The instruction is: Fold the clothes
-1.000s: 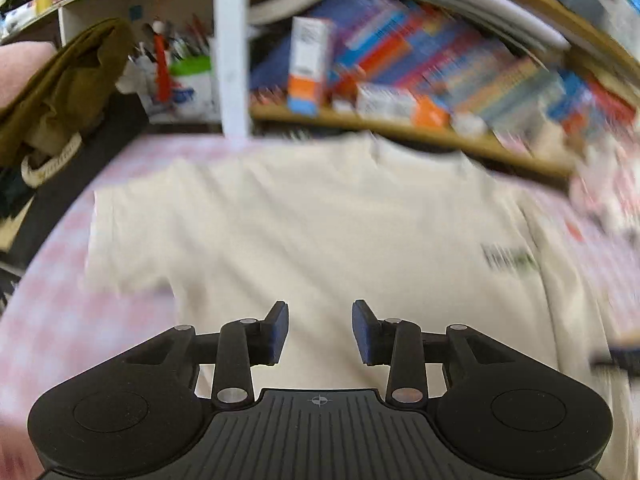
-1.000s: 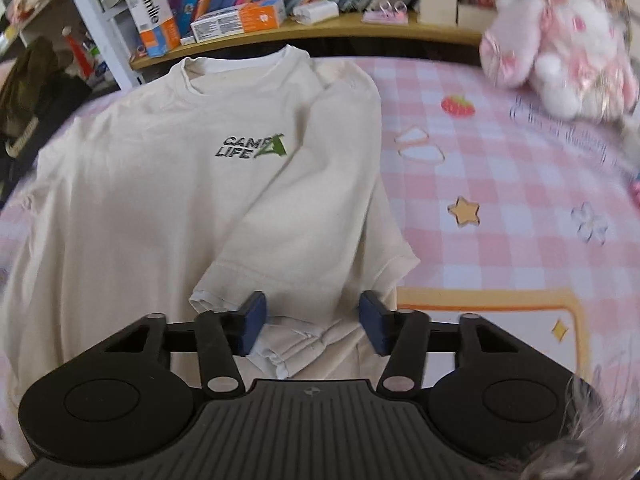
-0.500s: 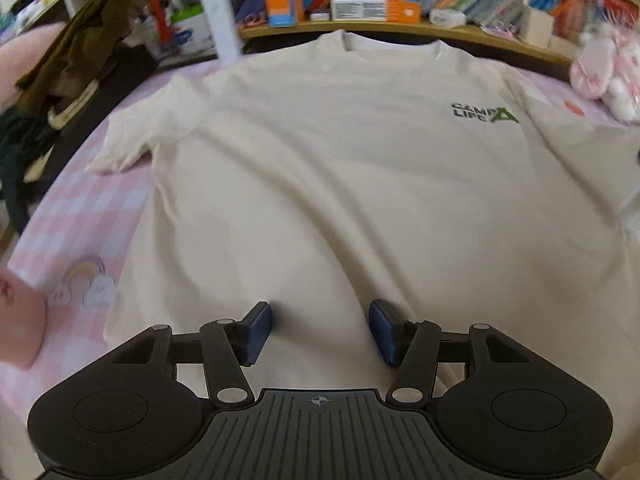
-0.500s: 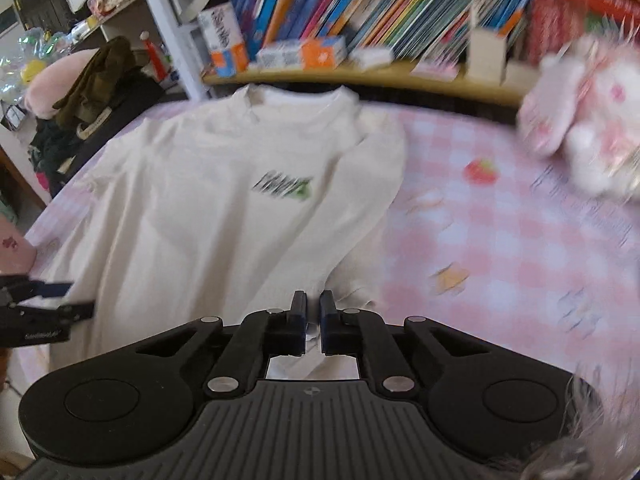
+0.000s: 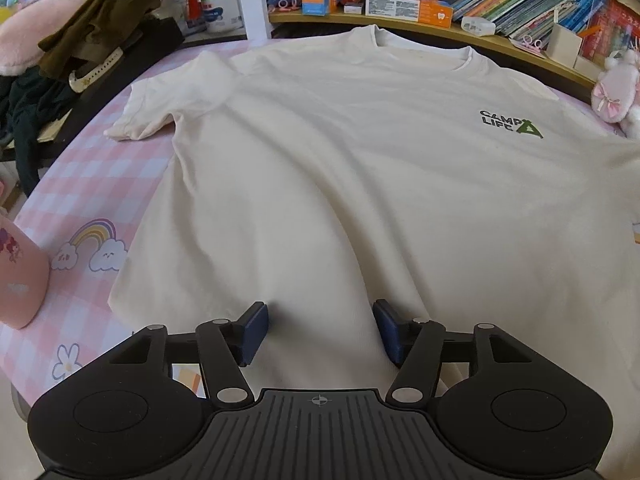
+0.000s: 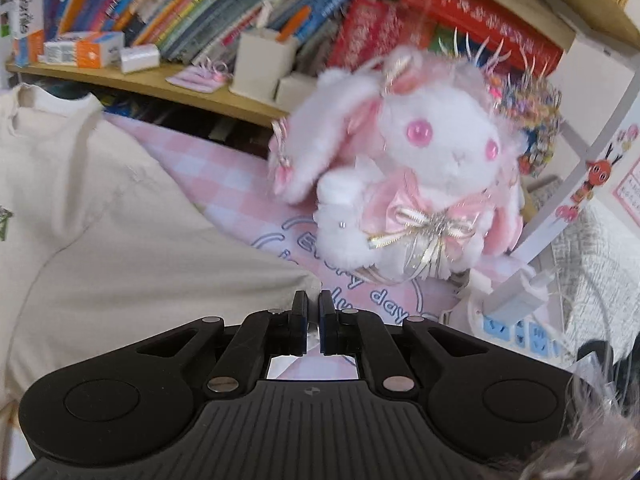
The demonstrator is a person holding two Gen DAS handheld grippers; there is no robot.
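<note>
A cream T-shirt (image 5: 340, 168) with a green "CAMP LIFE" print lies face up on the pink checked table (image 5: 92, 184), collar toward the bookshelf. My left gripper (image 5: 320, 332) stands open over the shirt's lower hem, with cloth under and between its blue pads (image 5: 254, 330) but nothing pinched. In the right wrist view the shirt's sleeve (image 6: 180, 264) stretches out to the right. My right gripper (image 6: 313, 304) is shut on the tip of that sleeve, low over the table (image 6: 240, 184).
A white and pink plush rabbit (image 6: 420, 184) sits just beyond the right gripper. A white power strip (image 6: 516, 320) lies to its right. A pink cup (image 5: 20, 276) stands at the table's left edge, dark clothes (image 5: 100, 24) are piled far left, and a bookshelf (image 5: 440, 4) lines the back.
My right gripper shut on the sleeve and carried it out to the right, toward the rabbit. My left gripper drew back to the hem and opened wider.
</note>
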